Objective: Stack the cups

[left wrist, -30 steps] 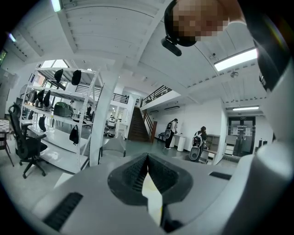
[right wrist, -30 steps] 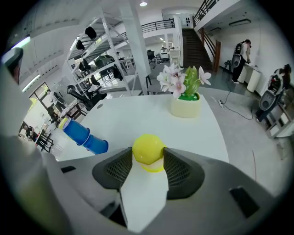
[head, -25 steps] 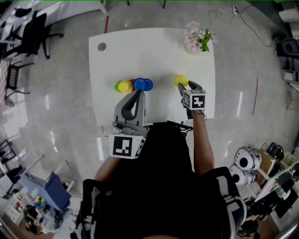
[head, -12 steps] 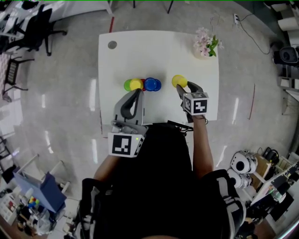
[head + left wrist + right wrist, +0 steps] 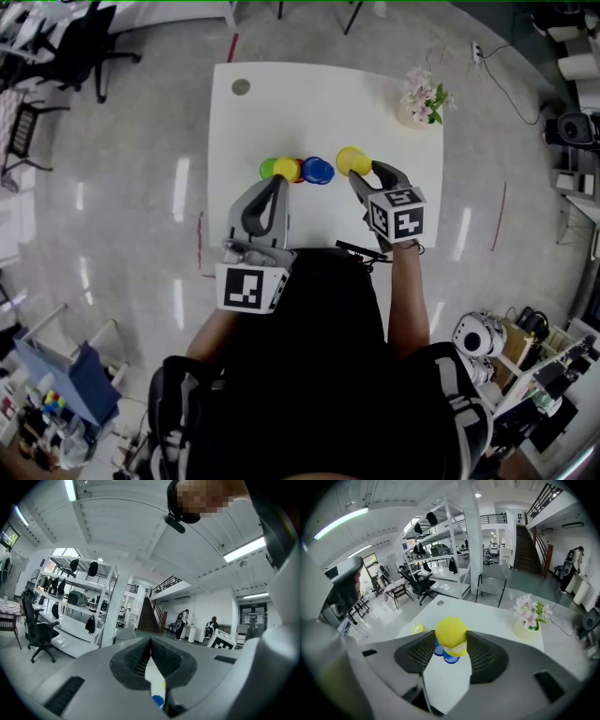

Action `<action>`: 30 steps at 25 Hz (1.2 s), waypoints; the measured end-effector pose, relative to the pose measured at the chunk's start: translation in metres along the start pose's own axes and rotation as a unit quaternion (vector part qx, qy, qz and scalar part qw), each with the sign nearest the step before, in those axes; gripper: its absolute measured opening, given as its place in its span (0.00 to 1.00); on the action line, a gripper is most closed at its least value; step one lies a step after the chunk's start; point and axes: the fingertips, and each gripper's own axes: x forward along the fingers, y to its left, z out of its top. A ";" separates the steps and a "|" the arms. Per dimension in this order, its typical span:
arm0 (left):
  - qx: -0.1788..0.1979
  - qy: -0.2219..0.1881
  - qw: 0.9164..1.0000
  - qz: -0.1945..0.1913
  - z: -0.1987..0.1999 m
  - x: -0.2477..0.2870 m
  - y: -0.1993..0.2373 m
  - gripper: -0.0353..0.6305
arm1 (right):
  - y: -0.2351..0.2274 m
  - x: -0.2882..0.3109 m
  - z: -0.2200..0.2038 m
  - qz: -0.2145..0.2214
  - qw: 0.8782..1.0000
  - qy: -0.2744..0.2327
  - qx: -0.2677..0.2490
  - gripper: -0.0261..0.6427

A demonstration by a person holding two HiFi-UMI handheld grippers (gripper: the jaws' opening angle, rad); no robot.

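White table fills the middle of the hall floor. Over its near part the left gripper hangs clenched on nothing. The right gripper, clamped on the yellow cup, has lifted it nearer the cluster of cups (a blue cup nearest), so stacking looks close.

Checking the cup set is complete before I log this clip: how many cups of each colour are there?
Yellow cups: 2
Blue cups: 2
Green cup: 1
Red cup: 1, barely showing
Total: 6 cups
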 end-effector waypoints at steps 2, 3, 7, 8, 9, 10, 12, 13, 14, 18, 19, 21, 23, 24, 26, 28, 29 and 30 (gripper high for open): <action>0.000 -0.006 1.000 0.003 0.003 -0.001 0.004 0.09 | 0.011 -0.003 0.011 0.014 1.000 -0.003 -0.010 0.38; 0.000 -0.007 1.000 0.004 0.004 -0.002 0.005 0.09 | 0.016 -0.005 0.015 0.020 1.000 -0.005 -0.016 0.38; -0.002 -0.008 1.000 0.008 0.006 -0.007 0.011 0.09 | 0.038 -0.002 0.023 0.039 0.998 -0.002 -0.040 0.38; -0.004 -0.010 1.000 0.010 0.007 -0.009 0.012 0.09 | 0.043 0.001 0.023 0.044 0.998 0.002 -0.044 0.38; -0.005 -0.011 1.000 0.012 0.007 -0.010 0.014 0.09 | 0.049 0.004 0.022 0.050 0.998 0.006 -0.047 0.38; -0.006 -0.012 1.000 0.014 0.008 -0.012 0.017 0.09 | 0.055 0.008 0.021 0.055 0.997 0.009 -0.050 0.38; -0.007 -0.014 1.000 0.018 0.008 -0.015 0.024 0.09 | 0.067 0.015 0.020 0.064 0.996 0.015 -0.055 0.38; -0.008 -0.014 1.000 0.021 0.008 -0.017 0.028 0.09 | 0.071 0.018 0.020 0.068 0.996 0.018 -0.058 0.38; -0.009 -0.015 1.000 0.023 0.008 -0.018 0.031 0.09 | 0.075 0.020 0.019 0.070 0.995 0.021 -0.061 0.38; -0.011 -0.015 0.999 0.029 0.007 -0.023 0.039 0.09 | 0.083 0.029 0.019 0.077 0.994 0.030 -0.069 0.38; -0.011 -0.015 0.999 0.030 0.008 -0.023 0.041 0.09 | 0.085 0.030 0.018 0.078 0.994 0.032 -0.072 0.38; -0.010 -0.015 0.999 0.031 0.009 -0.025 0.044 0.09 | 0.087 0.033 0.018 0.079 0.993 0.037 -0.075 0.38; -0.012 -0.015 0.999 0.032 0.010 -0.027 0.049 0.09 | 0.091 0.037 0.017 0.080 0.993 0.043 -0.075 0.38; -0.012 -0.016 0.999 0.033 0.011 -0.028 0.052 0.09 | 0.093 0.039 0.017 0.080 0.993 0.046 -0.076 0.38; -0.012 -0.018 0.999 0.035 0.012 -0.030 0.059 0.09 | 0.097 0.045 0.016 0.080 0.992 0.050 -0.079 0.38; -0.013 -0.019 0.999 0.036 0.010 -0.030 0.064 0.09 | 0.099 0.052 0.013 0.079 0.992 0.057 -0.084 0.38; -0.013 -0.019 0.999 0.036 0.009 -0.030 0.064 0.09 | 0.099 0.053 0.012 0.079 0.991 0.059 -0.085 0.38; -0.013 -0.018 0.999 0.036 0.008 -0.030 0.064 0.09 | 0.098 0.054 0.011 0.079 0.991 0.062 -0.086 0.38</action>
